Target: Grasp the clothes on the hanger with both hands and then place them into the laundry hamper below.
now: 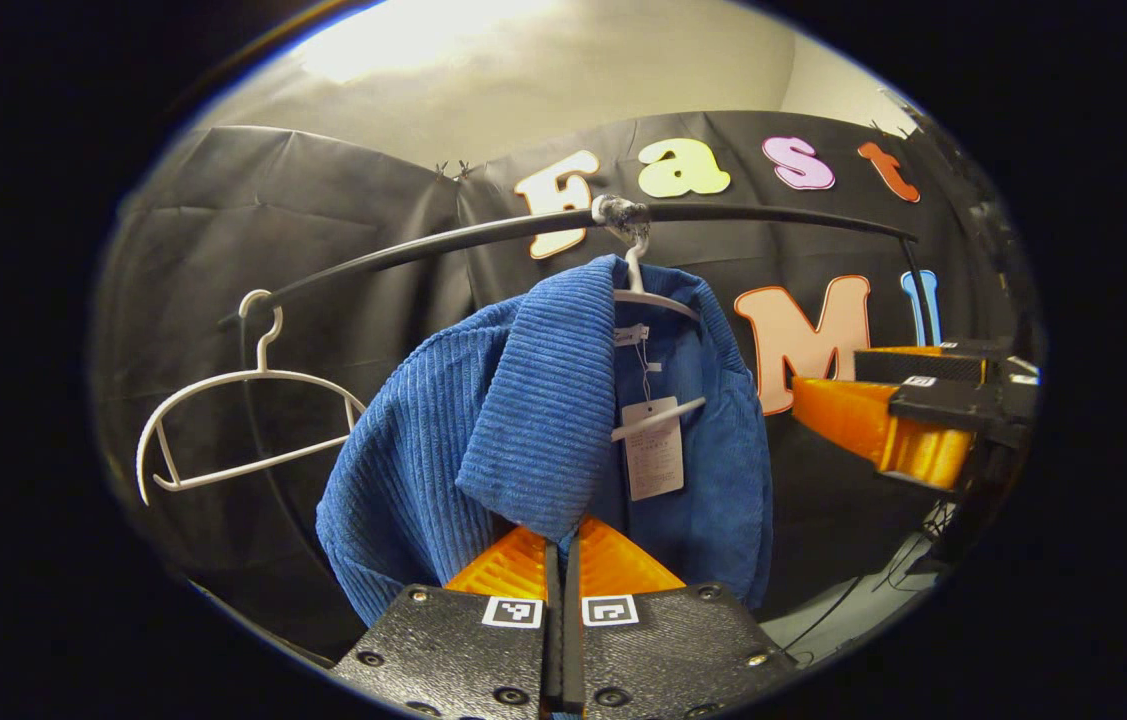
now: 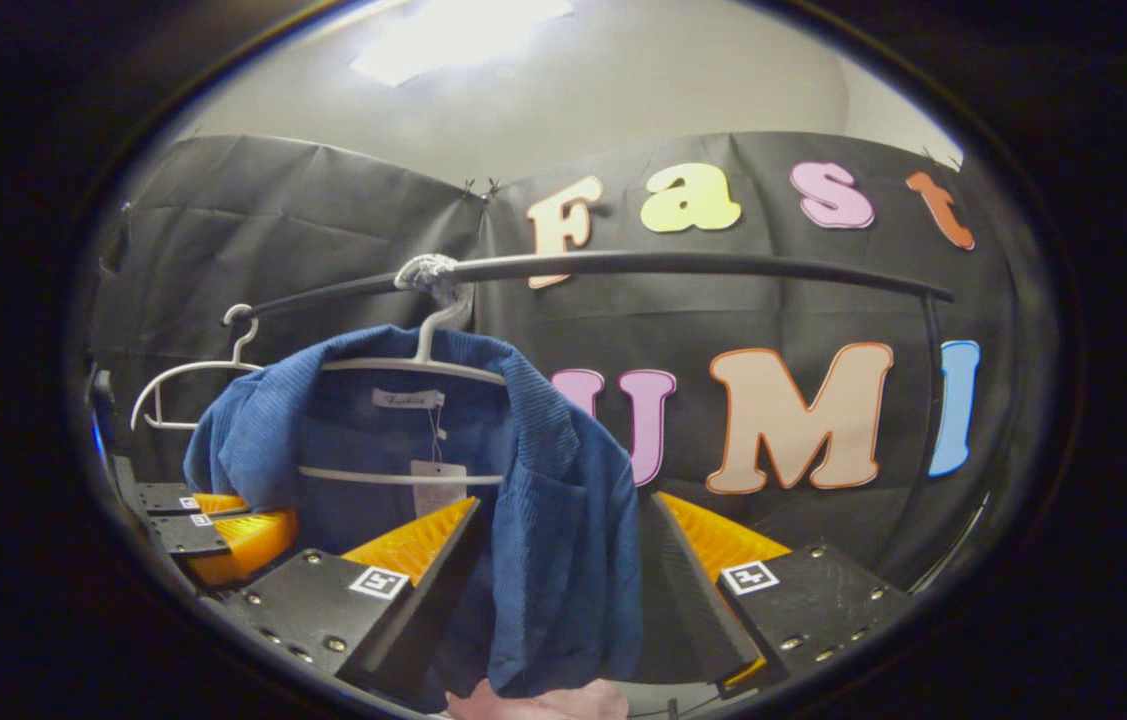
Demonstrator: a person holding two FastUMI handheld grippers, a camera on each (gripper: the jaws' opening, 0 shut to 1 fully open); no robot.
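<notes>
The empty hanger (image 1: pixel 243 420) is seen far left on the rail (image 1: pixel 743 212), well apart from the work. Next along, the blue jacket (image 1: pixel 483 420) is draped on its own white hanger (image 1: pixel 658 300), which is hooked to the rail at a taped spot.

The left tongs (image 1: pixel 563 560) are clenched, and the lower edge of the jacket's left front panel appears to be pinched between them, though the contact itself is partly hidden by cloth. In the right gripper view, the right tongs (image 2: pixel 563 560) are spread wide, with the jacket's other front panel hanging down between the two fingers and neither finger pressing on it yet.

The step in hand is judged to be the second grasp. It would be done well if the right tongs were closed squarely on the thick corduroy panel rather than on its thin edge, so that the cloth is not let slip. Then both sides should be lifted together and drawn off the hanger's shoulders, so the hook is not dragged along the rail.

Further right, open room is offered beneath the rail, up to its upright post (image 2: pixel 935 360). The laundry hamper is not made out; something pinkish (image 2: pixel 538 702) is glimpsed below the jacket's hem.
</notes>
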